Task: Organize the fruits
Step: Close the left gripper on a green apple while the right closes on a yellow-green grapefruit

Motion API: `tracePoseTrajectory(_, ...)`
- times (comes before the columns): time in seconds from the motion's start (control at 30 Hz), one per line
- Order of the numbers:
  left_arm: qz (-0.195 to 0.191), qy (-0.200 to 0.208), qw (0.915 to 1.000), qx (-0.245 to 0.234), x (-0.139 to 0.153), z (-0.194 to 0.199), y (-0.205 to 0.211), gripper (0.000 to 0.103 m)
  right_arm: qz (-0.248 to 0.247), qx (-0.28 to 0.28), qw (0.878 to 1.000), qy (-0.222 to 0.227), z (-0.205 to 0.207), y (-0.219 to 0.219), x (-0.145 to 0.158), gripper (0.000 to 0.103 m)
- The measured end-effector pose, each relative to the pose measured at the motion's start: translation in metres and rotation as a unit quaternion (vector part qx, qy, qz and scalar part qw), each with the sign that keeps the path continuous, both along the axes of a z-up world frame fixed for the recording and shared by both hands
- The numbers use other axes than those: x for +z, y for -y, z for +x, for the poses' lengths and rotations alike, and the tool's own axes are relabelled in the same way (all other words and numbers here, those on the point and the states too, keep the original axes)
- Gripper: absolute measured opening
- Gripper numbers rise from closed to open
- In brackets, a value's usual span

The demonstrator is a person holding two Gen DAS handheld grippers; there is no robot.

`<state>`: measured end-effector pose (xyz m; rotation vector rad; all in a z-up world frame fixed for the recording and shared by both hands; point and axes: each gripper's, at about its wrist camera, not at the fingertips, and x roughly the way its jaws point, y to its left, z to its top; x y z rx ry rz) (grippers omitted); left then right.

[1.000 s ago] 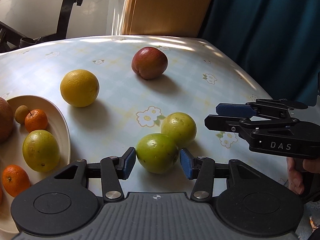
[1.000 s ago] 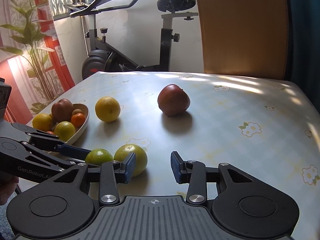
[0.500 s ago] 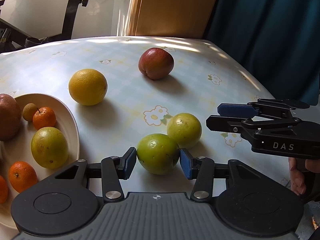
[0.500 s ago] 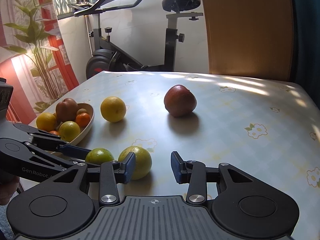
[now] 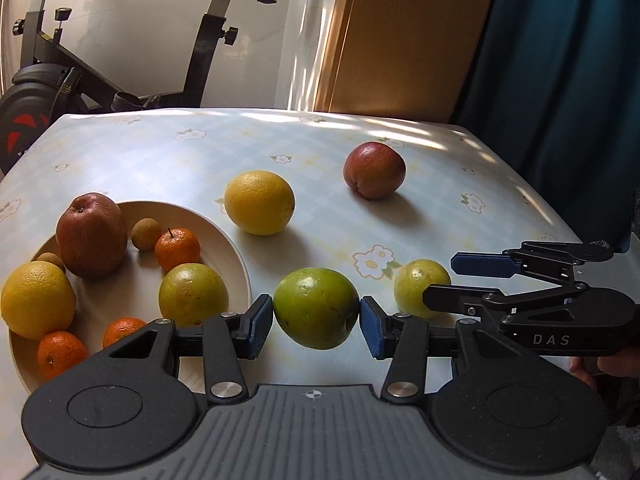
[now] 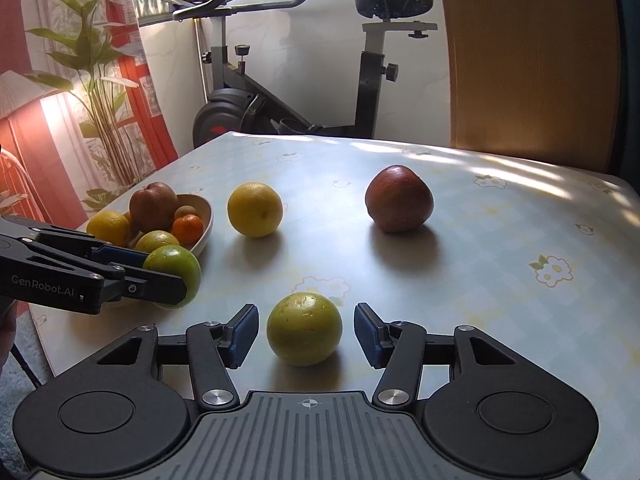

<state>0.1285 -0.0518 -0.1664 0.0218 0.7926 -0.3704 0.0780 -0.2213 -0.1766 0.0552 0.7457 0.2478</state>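
My left gripper (image 5: pixel 316 330) is shut on a green round fruit (image 5: pixel 316 314), held just off the table beside the cream bowl (image 5: pixel 236 264). From the right wrist view, the left gripper (image 6: pixel 164 274) and that green fruit (image 6: pixel 176 276) hang by the bowl's (image 6: pixel 206 216) near rim. My right gripper (image 6: pixel 306 334) straddles a yellow-green fruit (image 6: pixel 304 328) resting on the table. Its jaws are opening, with gaps on both sides of the fruit. In the left wrist view the right gripper (image 5: pixel 440 280) sits around the same fruit (image 5: pixel 416 288).
The bowl holds a brown-red apple (image 5: pixel 91 236), a yellow citrus (image 5: pixel 38 306), a yellow-green fruit (image 5: pixel 194 294) and several small oranges. A loose yellow citrus (image 6: pixel 255 210) and a red apple (image 6: pixel 399 199) lie farther back on the flowered tablecloth (image 6: pixel 500 280). An exercise bike stands behind.
My left gripper rose and swung left toward the bowl with the green fruit. My right gripper slid over the yellow-green fruit and its jaws widened.
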Motion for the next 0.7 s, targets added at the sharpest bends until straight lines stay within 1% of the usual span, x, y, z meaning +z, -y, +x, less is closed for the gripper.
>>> tracePoseTrajectory(0.13,0.000,0.007,1.0000,0.005,0.004,-0.001,-0.003,0.050,-0.014,0.001,1.000,-0.013,0.009,-0.007,-0.008,0.050)
tracePoseTrajectory(0.3,-0.005,0.005,0.9999,0.008,0.004,-0.002,-0.005,0.050,-0.018,0.002,1.000,-0.025,0.013,-0.012,-0.012,0.049)
tracePoseTrajectory(0.47,-0.008,0.002,0.9999,0.008,0.002,-0.001,-0.005,0.050,-0.021,-0.002,0.999,-0.027,0.013,-0.010,-0.014,0.044)
tracePoseTrajectory(0.7,-0.007,0.001,0.9999,0.008,0.002,0.000,-0.004,0.050,-0.019,-0.005,0.999,-0.027,0.014,-0.009,-0.015,0.044)
